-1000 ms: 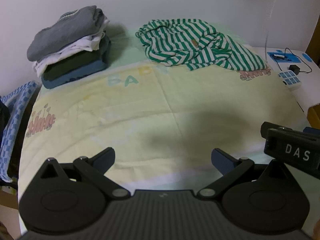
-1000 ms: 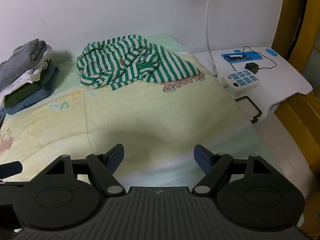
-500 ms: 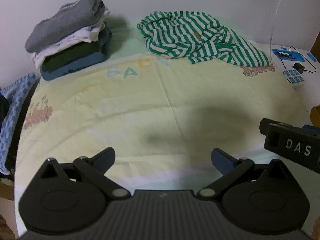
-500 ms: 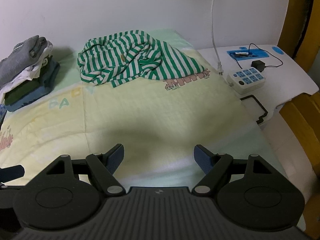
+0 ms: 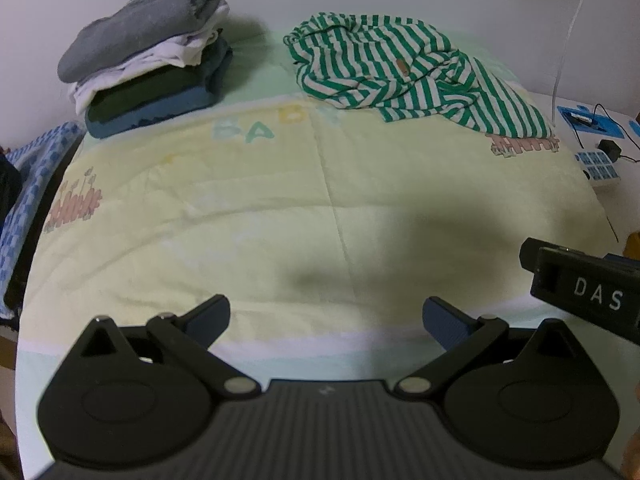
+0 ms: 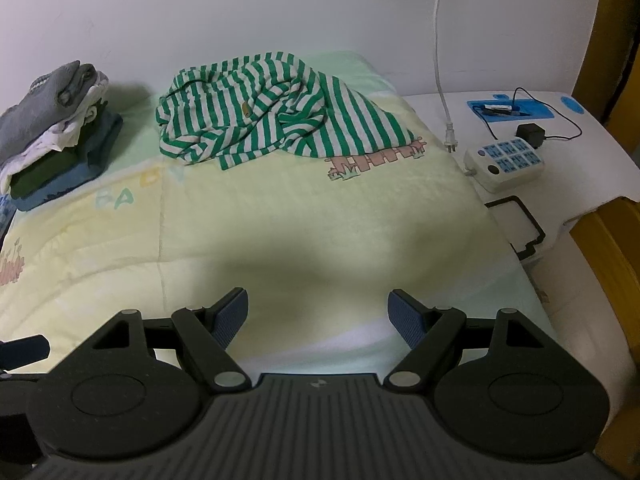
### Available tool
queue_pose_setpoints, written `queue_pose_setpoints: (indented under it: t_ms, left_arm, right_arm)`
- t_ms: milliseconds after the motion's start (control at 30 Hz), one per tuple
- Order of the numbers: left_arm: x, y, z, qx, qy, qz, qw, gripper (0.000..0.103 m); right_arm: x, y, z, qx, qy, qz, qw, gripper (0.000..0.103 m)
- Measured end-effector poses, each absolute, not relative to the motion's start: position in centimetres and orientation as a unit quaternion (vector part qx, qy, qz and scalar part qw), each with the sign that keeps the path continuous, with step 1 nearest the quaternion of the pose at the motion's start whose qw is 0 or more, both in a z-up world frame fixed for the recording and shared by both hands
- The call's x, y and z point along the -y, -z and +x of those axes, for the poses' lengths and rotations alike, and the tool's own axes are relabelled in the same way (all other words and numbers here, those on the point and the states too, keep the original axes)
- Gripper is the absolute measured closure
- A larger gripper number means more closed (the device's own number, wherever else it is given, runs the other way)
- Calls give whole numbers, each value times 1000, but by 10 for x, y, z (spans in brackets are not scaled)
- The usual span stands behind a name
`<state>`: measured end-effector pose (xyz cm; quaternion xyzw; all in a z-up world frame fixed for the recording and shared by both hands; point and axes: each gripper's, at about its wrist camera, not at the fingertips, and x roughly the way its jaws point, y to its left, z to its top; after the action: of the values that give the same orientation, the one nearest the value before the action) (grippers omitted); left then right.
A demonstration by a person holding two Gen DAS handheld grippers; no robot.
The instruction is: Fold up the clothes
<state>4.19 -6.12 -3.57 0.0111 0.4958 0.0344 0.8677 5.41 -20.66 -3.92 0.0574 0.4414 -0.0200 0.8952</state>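
A crumpled green-and-white striped shirt [image 5: 404, 76] lies at the far side of the yellow blanket [image 5: 280, 208], near the wall; it also shows in the right wrist view [image 6: 276, 116]. My left gripper [image 5: 325, 316] is open and empty, low over the blanket's near edge, well short of the shirt. My right gripper [image 6: 318, 316] is open and empty, also over the near edge. The right gripper's black body [image 5: 580, 292] shows at the right of the left wrist view.
A stack of folded clothes [image 5: 148, 60] sits at the far left by the wall, also in the right wrist view [image 6: 56, 128]. A white side table [image 6: 540, 152] to the right holds a power strip [image 6: 506, 162], a charger and cables. A blue checked cloth [image 5: 28, 184] hangs at the left.
Both grippers have moved forward over the blanket toward the striped shirt, which looks a little nearer and lower in view. Both stay open.
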Motion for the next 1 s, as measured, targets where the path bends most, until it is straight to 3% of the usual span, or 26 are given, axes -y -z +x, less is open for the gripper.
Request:
queue_pose_setpoints:
  t_ms: [533,1000]
  left_arm:
    - [92,45,42,-502,-50,6,863,0]
    - [70,70,58,-507,-22,-20,862,0]
  right_arm:
    - [236,48,63,-449,4,56,892,23]
    - [228,67,85,-452,-6,48,890,24]
